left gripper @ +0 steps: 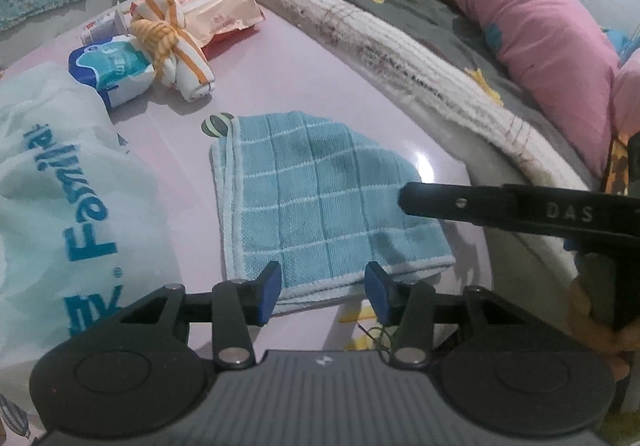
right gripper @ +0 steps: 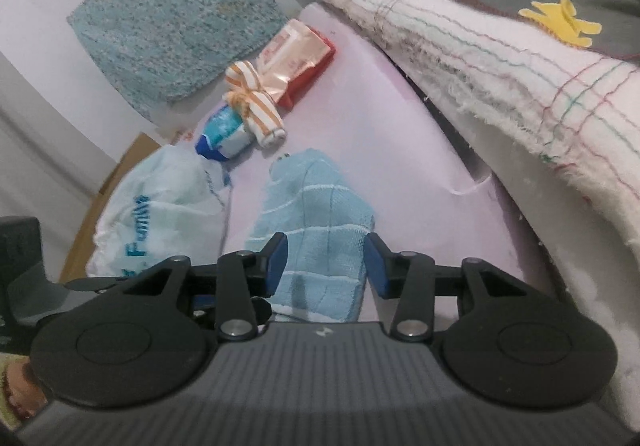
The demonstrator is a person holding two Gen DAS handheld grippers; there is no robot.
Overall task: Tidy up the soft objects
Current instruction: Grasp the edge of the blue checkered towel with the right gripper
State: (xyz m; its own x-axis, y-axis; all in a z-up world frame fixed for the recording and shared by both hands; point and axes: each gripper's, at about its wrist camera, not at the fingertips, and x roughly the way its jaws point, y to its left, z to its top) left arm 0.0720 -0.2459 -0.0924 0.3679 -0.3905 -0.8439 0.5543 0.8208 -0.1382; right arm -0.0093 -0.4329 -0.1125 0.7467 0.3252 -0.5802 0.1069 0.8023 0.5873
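A folded light-blue checked cloth (left gripper: 320,197) lies flat on the pink table (left gripper: 304,69). My left gripper (left gripper: 324,288) hovers at the cloth's near edge, its blue pads apart and not pressing on the fabric. One black finger (left gripper: 424,199) of the right gripper reaches in over the cloth's right side. In the right wrist view the same cloth (right gripper: 316,213) stretches away between the pads of my right gripper (right gripper: 326,262), which stands open over it. A knotted orange-striped cloth (left gripper: 176,45) (right gripper: 252,105) rests farther back.
A white bag with blue lettering (left gripper: 48,165) (right gripper: 160,205) fills the left. Behind it are a blue tissue pack (left gripper: 116,69) and a wipes pack (left gripper: 212,9). A frayed white blanket (left gripper: 400,57), grey bedding and a pink pillow (left gripper: 540,45) border the right.
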